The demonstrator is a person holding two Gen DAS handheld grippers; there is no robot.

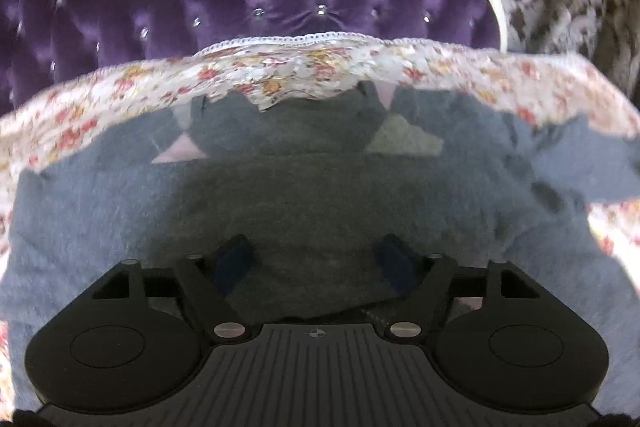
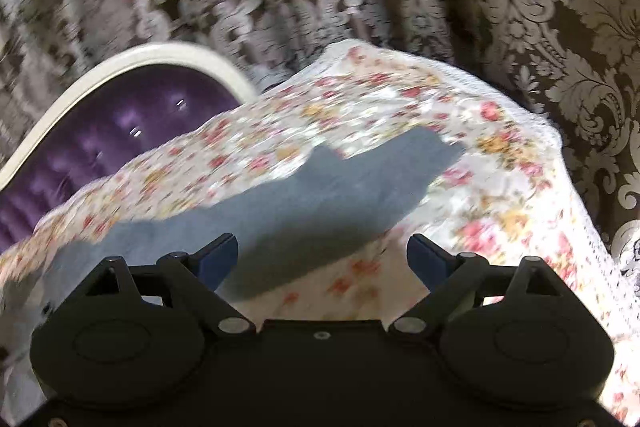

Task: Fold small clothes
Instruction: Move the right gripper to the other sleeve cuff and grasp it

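Beneath both spread claws, blue sweater (image 1: pixel 280 195)

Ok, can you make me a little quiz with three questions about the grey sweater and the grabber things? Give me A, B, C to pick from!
1. Where is the grey sweater lying?
A. On the flowery cloth
B. On the bare floor
C. Hanging from the curtain

2. What colour is the buttoned headboard behind the cloth?
A. Green
B. Purple
C. Orange

3. How are the left gripper and the right gripper standing?
A. Both shut tight
B. One open, one shut
C. Both open

Answers:
1. A, because the flowery cloth shows all around the sweater's edges in both views.
2. B, because the tufted padding inside the white frame is deep purple.
3. C, because each view shows a wide gap between the two blue pads, with nothing pinched between them.
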